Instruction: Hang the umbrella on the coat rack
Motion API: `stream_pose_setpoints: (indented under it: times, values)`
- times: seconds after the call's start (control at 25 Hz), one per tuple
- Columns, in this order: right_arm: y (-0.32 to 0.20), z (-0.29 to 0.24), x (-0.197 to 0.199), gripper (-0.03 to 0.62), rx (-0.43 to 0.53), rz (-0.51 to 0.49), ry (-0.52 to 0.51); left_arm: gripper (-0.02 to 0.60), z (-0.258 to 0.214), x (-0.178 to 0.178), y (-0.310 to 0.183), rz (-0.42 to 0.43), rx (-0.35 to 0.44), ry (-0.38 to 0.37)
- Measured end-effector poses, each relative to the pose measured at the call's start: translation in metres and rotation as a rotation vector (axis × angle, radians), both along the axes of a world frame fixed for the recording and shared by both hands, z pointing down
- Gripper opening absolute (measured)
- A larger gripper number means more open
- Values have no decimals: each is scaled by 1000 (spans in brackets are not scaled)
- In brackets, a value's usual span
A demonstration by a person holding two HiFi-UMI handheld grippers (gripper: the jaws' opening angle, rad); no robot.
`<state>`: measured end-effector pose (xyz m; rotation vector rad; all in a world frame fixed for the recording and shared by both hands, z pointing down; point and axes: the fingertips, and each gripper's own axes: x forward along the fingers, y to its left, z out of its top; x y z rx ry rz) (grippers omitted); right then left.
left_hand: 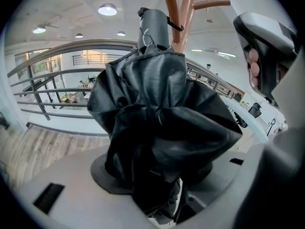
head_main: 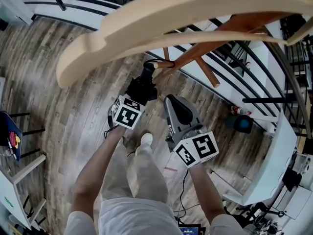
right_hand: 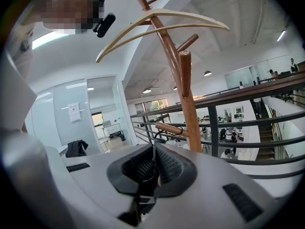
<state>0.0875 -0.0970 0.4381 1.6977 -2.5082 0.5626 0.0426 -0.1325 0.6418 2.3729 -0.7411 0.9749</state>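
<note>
Umbrella [left_hand: 157,123] clamped in left tool [left_hand: 162,175]; right tool [right_hand: 153,168] pinched, perhaps on strap [right_hand: 153,149], near railing [right_hand: 238,96].

Coat rack [left_hand: 187,8] top beyond upper edge

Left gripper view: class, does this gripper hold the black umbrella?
Yes, the left gripper has the bunched fabric of the black umbrella clamped between its jaws.

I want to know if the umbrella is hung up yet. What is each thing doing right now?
umbrella, folded up, gripped around its bunched black fabric.
left gripper, shut on the umbrella.
strap, looped round a low peg and pinched at its near end.
right gripper, shut on the strap.
coat rack, standing upright.
</note>
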Motion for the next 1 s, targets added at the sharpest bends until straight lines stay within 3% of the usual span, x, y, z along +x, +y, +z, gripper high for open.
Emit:
stream_pose_setpoints:
  times: [1.0]
  values:
    - [-11,17,18,41,-37,1,-16,249,56,25,-4,68,-10,-104]
